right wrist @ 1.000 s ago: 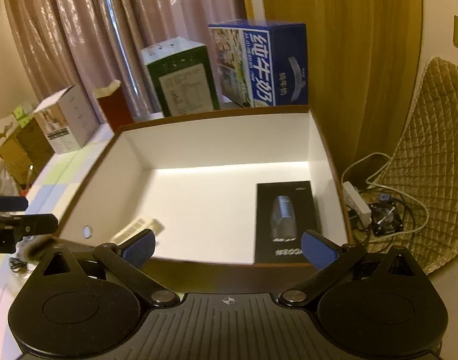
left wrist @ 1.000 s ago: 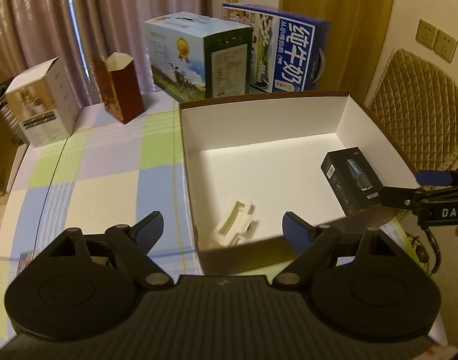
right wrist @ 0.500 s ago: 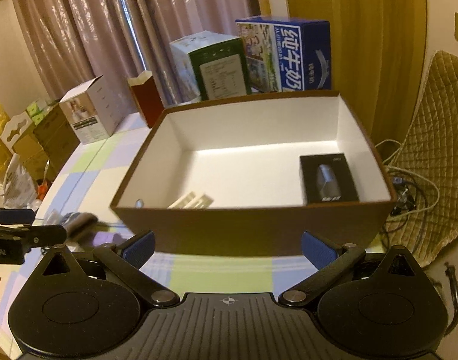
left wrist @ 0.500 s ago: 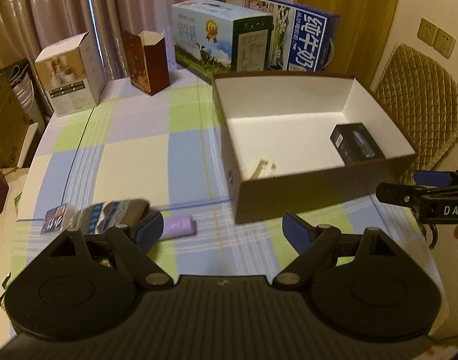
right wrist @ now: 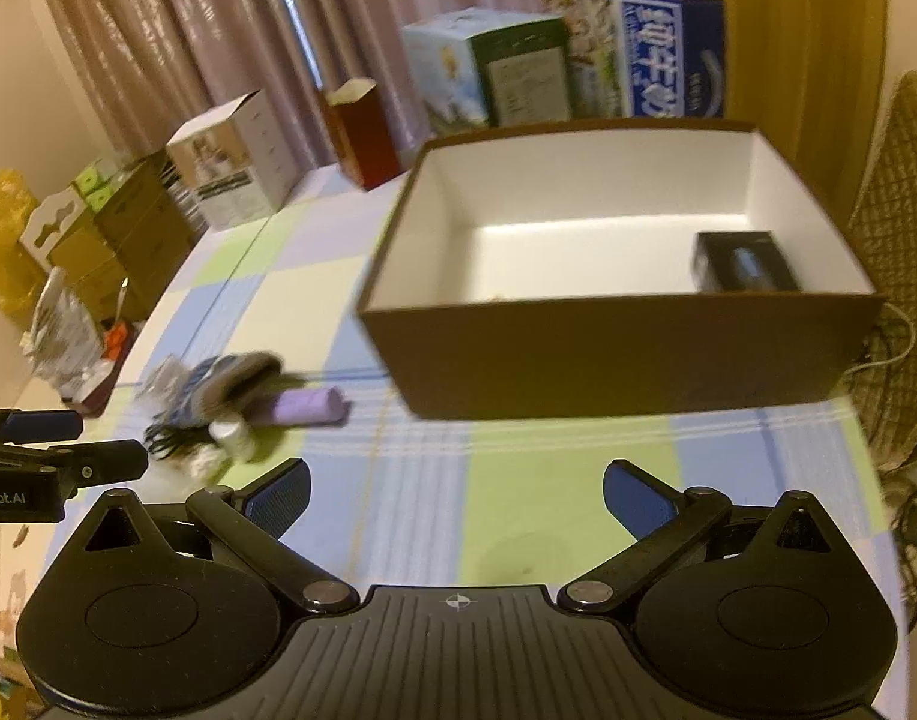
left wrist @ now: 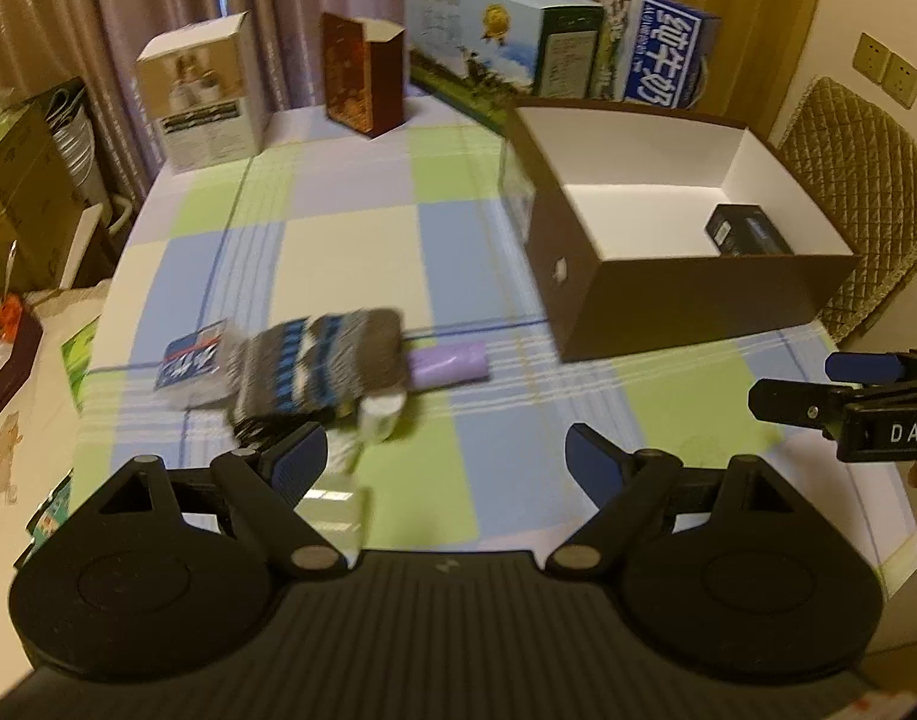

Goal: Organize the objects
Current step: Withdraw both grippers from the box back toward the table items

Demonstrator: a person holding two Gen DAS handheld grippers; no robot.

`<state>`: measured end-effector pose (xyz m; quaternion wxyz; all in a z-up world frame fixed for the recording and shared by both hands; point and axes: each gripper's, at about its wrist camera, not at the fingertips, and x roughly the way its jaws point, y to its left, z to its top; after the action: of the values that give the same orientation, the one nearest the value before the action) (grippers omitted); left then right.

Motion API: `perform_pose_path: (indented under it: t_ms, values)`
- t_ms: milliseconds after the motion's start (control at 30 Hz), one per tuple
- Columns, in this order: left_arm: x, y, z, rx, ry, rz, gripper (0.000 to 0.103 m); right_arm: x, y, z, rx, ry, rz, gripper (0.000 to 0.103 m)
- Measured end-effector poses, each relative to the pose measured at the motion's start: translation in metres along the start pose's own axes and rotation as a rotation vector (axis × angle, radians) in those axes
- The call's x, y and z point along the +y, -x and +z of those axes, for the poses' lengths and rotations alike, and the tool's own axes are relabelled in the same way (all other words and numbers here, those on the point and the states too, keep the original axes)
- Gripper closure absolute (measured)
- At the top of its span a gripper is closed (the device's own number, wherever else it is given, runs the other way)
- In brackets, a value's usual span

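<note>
— Inspecting the tools first: what is recorded?

— The left gripper (left wrist: 446, 459) is held above the near part of the checked blue, green and cream tablecloth (left wrist: 350, 240), its blue-padded fingers (left wrist: 296, 462) spread wide with nothing between them. The right gripper (right wrist: 455, 495) is likewise spread and empty, and is pointed at the near wall of the brown cardboard box with a white lining (right wrist: 626, 354).

— What is noted inside that box?

— A small black carton (right wrist: 743, 270) is seen lying flat at the right end of the floor. The left end is largely hidden by the wall.

— And on the cloth?

— A cluster is recorded left of the box, well apart from it: a grey knitted item with blue and white stripes (left wrist: 323, 369), a lilac cylindrical roll (left wrist: 449, 363) touching its right side, a blue-and-white printed packet (left wrist: 188, 360) at its left, and a small clear bottle with a white cap (left wrist: 377, 414) just in front. The cluster is blurred, so finer detail cannot be given.
</note>
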<state>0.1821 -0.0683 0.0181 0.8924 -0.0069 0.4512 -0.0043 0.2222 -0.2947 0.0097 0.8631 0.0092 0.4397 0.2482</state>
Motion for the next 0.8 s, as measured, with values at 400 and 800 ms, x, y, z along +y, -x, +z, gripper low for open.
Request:
perform_pose_path:
  t_ms: [400, 800]
  values:
    - [0.064, 0.017, -0.034, 0.025, 0.078, 0.062, 0.019, 0.056, -0.022, -0.018, 0.051, 0.046, 0.049, 0.002]
    - [0.102, 0.011, -0.058, 0.060, 0.123, 0.079, 0.019, 0.088, -0.048, -0.030, 0.091, 0.052, 0.067, 0.002]
